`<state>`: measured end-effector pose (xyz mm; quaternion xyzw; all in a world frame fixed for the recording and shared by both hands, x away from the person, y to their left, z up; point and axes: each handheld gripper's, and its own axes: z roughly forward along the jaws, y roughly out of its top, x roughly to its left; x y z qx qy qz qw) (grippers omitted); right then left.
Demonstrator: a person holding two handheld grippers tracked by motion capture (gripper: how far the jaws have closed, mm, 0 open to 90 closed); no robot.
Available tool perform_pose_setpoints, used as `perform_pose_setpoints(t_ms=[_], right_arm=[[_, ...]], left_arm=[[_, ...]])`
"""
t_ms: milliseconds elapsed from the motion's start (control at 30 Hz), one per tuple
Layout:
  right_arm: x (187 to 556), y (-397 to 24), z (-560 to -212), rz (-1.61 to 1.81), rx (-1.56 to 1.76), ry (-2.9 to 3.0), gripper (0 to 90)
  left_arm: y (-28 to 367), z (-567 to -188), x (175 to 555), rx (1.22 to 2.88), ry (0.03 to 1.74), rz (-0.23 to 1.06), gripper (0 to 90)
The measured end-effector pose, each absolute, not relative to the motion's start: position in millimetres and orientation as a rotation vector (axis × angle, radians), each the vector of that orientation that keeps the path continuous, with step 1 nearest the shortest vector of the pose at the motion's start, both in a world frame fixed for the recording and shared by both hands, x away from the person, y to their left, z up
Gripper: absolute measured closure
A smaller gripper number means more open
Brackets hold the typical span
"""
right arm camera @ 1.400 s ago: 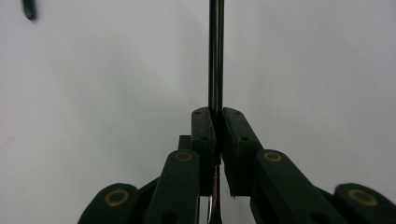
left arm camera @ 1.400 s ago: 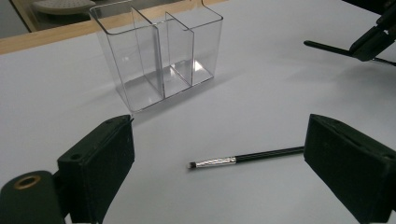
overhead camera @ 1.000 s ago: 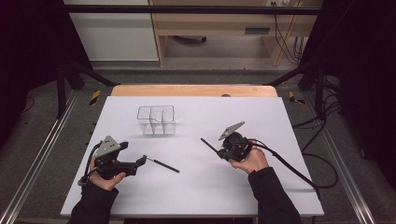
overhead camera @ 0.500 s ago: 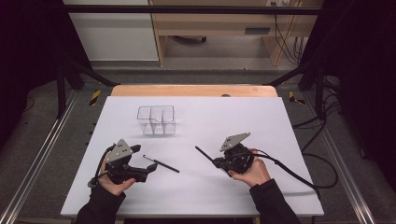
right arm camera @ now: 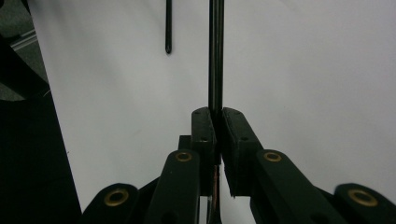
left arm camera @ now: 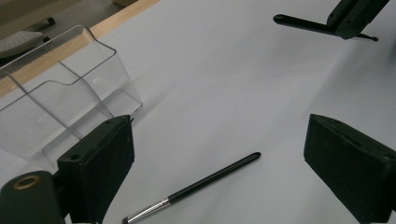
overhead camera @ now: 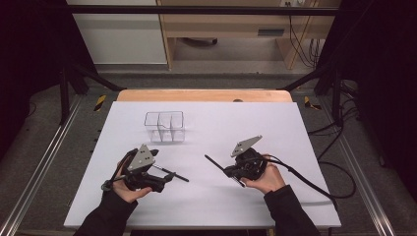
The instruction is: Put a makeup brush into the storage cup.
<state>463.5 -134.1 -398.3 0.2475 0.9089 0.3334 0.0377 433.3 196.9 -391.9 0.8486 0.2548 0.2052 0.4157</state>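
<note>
Resting low over the worktop (overhead camera: 295,128), the left tool (left arm camera: 219,158) gapes above a brush (left arm camera: 196,184); the right tool (right arm camera: 217,126) clamps a black stick (right arm camera: 215,51).

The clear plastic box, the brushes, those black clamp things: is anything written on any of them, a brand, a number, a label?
No readable text in these pictures.
The clear divided organizer is bare plastic with no label.
The brush on the table and the brush held in the right gripper show plain dark handles with no print that can be made out.
The grey plate on the left gripper is blank.
</note>
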Motion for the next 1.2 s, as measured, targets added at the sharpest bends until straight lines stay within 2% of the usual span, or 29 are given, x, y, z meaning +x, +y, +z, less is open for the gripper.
perform_pose_setpoints(t_ms=[467, 1200], right_arm=[[469.8, -112.3, -390.8, 0.957, 0.692, 2.86, 84.2], [477.5, -94.2, -395.5, 0.887, 0.675, 2.951, 84.1]], left_arm=[[170.3, -374.9, 435.9, 2.265, 0.47, 0.578, 7.6], [129.9, -376.2, 432.0, 2.451, 0.243, 0.614, 7.9]])
